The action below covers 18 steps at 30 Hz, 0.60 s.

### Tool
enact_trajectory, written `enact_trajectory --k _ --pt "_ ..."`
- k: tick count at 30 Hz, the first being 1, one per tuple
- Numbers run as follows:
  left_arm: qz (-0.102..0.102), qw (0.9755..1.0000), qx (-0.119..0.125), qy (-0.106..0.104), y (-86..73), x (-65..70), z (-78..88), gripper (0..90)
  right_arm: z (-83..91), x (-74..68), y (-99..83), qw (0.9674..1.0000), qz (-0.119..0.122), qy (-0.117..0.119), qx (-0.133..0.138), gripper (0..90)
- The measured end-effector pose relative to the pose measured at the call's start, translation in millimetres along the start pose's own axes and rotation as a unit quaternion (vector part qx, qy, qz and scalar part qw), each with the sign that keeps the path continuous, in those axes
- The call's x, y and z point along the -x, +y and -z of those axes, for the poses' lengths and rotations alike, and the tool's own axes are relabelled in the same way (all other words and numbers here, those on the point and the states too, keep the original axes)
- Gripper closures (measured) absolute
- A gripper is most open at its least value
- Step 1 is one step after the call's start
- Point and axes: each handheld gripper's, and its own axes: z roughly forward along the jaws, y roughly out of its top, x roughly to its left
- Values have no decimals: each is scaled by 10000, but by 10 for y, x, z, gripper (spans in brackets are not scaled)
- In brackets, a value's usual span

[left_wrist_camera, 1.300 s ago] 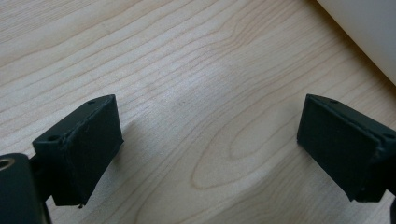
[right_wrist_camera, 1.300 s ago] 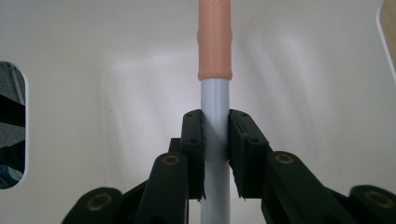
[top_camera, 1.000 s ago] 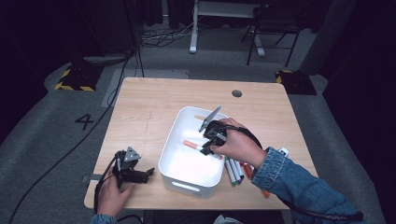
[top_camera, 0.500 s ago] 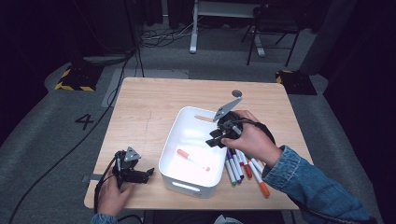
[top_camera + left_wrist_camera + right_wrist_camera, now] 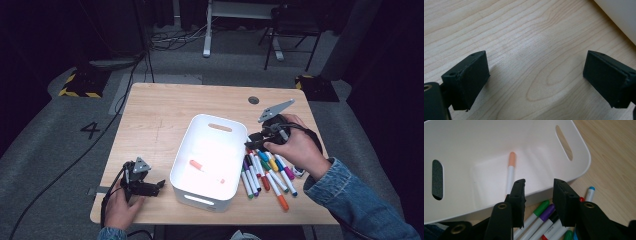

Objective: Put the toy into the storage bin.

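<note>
High view: right tool [image 5: 252, 145] up in the air, just past the right wall of the white bin [image 5: 182, 150], over the far end of the row of markers [image 5: 265, 175] on the bench [image 5: 160, 115]. Jaws partly spread, just been closing a little, nothing between them. Markers side by side, just right of the bin, long way running from the bin side toward the near edge. One orange marker [image 5: 205, 171] already flat on the bin floor. Left tool [image 5: 159, 186] low at the near left corner, left of the bin, well apart from the markers. Right hand much nearer to them.

Left gripper view: left tool [image 5: 536, 75] spread wide, empty, bare wood of the bench [image 5: 524, 37] under it. A bit of the bin [image 5: 621, 15] at the top right corner.

Right gripper view: right tool [image 5: 539, 195] with a small gap, holding nothing. Right below the jaws, a green-capped marker [image 5: 541, 207] and a purple-capped marker [image 5: 550, 210], touching side by side. Long way of both about in line with the look of the tool, so the gap sits across them, good for a pinch. Best guess for next: straight down onto one marker, not sideways. Past the jaws, the bin wall [image 5: 474, 142] and the orange marker [image 5: 510, 170] inside.
</note>
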Motion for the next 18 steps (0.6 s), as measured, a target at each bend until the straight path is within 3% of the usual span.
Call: enact_trajectory --k 18 --pt "-1 10000 4 5 0 -1 0 69 230 426 -557 9967 -628 -481 -164 627"
